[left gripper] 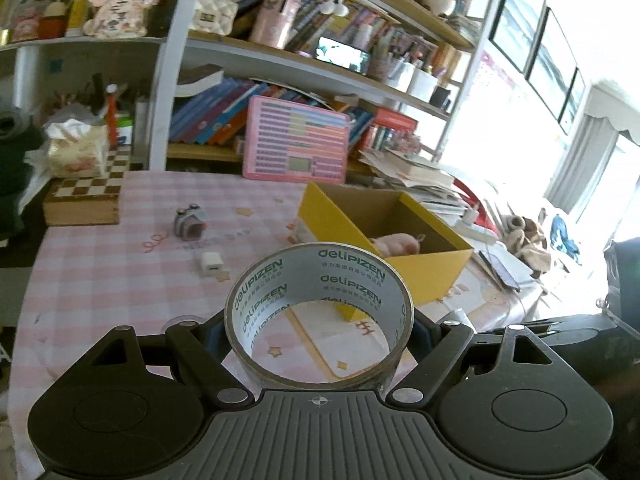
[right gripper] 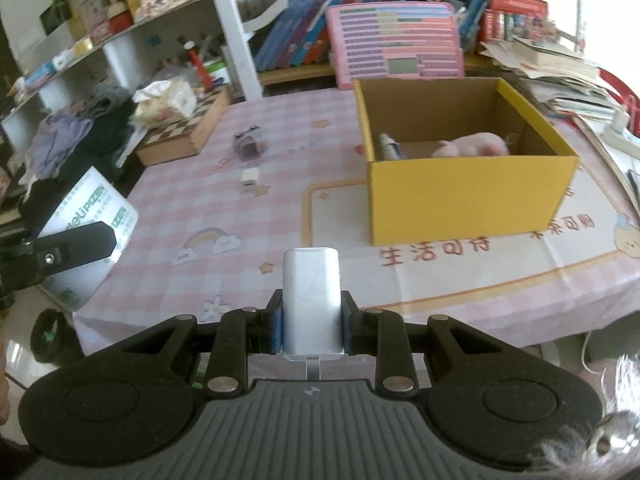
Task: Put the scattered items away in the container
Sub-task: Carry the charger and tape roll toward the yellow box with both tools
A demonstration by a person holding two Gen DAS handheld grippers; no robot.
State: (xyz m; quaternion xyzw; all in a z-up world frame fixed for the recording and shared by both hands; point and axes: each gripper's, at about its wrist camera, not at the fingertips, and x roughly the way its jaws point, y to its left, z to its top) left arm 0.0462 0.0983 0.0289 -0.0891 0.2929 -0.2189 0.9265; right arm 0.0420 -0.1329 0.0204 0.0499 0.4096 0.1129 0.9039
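Note:
My left gripper point(left gripper: 319, 330) is shut on a roll of silver tape point(left gripper: 280, 288) and holds it above the pink checked tablecloth, short of the yellow cardboard box point(left gripper: 432, 268). The tape roll also shows at the left of the right wrist view point(right gripper: 90, 208). My right gripper point(right gripper: 311, 320) is shut on a white rectangular block point(right gripper: 311, 296), held near the table's front edge, in front of the box point(right gripper: 464, 196). The box holds a pink plush toy point(right gripper: 476, 146) and a small tube point(right gripper: 388, 146). A small white charger point(right gripper: 250, 178) and a grey-purple toy point(right gripper: 250, 144) lie on the cloth left of the box.
A chessboard box point(right gripper: 188, 132) with a tissue pack point(right gripper: 166, 102) stands at the table's far left. A pink board point(right gripper: 396, 44) leans against the bookshelf behind the box. Stacked papers and books point(right gripper: 560, 76) lie at the right.

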